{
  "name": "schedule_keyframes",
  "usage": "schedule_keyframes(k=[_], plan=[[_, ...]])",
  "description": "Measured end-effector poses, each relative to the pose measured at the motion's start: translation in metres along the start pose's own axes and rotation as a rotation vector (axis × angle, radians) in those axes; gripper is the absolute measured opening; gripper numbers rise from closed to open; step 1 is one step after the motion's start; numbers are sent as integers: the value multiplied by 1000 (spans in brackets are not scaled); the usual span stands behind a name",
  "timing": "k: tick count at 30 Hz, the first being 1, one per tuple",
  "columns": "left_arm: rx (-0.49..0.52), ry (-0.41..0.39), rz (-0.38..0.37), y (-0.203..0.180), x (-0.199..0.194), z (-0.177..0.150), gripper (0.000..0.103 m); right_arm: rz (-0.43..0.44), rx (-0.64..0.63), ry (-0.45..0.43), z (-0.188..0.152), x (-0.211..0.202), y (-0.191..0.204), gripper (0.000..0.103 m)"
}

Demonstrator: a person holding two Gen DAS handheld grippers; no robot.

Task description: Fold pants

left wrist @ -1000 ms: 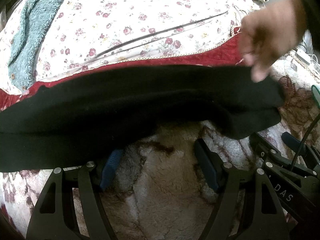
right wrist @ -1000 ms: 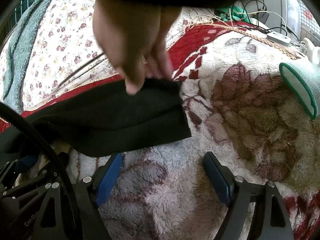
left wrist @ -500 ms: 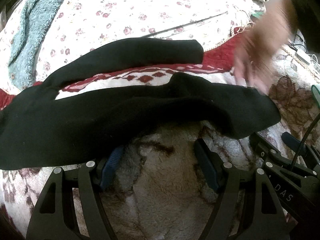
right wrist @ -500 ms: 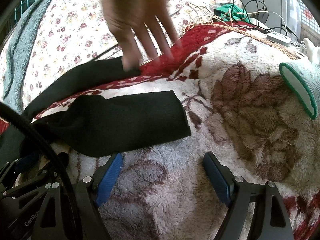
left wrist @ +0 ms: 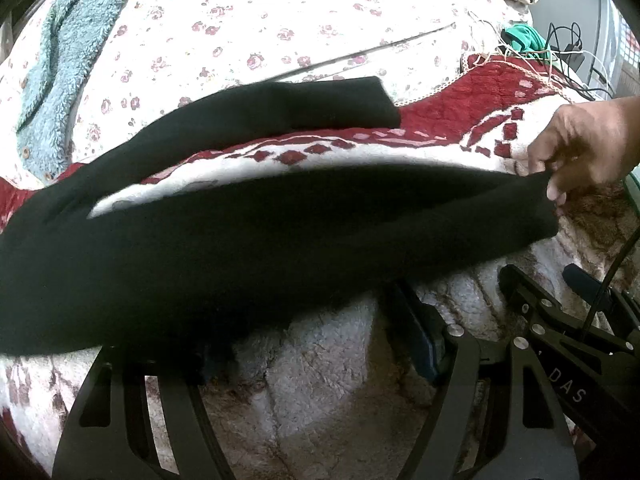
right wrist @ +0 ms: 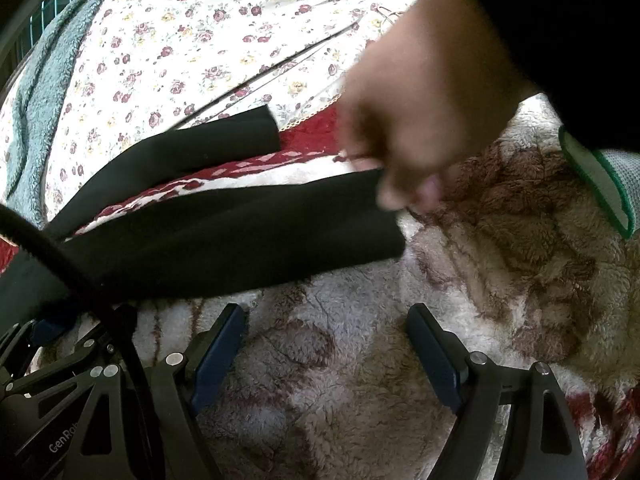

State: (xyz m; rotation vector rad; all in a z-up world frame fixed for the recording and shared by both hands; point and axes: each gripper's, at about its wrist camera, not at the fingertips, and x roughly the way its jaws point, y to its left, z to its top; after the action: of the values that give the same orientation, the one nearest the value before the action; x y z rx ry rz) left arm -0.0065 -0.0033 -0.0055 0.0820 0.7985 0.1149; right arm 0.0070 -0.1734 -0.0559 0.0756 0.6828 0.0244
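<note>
Fleecy cream-and-maroon blanket [left wrist: 328, 384] spread over a bed, with a flowered sheet [left wrist: 256, 12] and a blue-grey fleece [left wrist: 60, 60] far beyond the jaws. One pair of black pants [left wrist: 248, 248], two legs splayed apart: near leg just ahead of both sets of jaws, draped over the tip of the left finger in the left view; far leg [right wrist: 192, 144] well beyond, across the blanket's red border. One bare hand [right wrist: 416, 128] pinching the near leg's cuff, ahead and right of the left jaws, ahead of the right jaws. Left gripper [left wrist: 316, 344] wide open, holding nothing, resting over the blanket; one blue pad [left wrist: 424, 340] visible, the other hidden under cloth. Right gripper [right wrist: 326, 344] likewise spread wide and empty, two blue pads [right wrist: 218, 356] showing. Lettering "DAS" readable on the neighbouring gripper body at lower right of the left view; "GenRo", cut off, at lower left of the right view. Tangle of cables [left wrist: 560, 52] far ahead and right of the left jaws. White-and-green cloth item [right wrist: 604, 188] right of the right jaws.
</note>
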Motion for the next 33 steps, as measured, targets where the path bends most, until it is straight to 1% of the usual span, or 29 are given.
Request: schedule_keyframes(k=[24, 29, 31, 33], plan=[[-2, -2, -2, 0, 0, 0, 74, 2, 1, 6, 0, -1, 0, 82], [12, 3, 38, -7, 0, 2, 74, -11, -3, 22, 2, 2, 1, 82], [1, -4, 20, -3, -1, 2, 74, 4, 6, 15, 2, 1, 0, 83], [0, -4, 19, -3, -2, 1, 74, -1, 5, 19, 1, 1, 0, 83]])
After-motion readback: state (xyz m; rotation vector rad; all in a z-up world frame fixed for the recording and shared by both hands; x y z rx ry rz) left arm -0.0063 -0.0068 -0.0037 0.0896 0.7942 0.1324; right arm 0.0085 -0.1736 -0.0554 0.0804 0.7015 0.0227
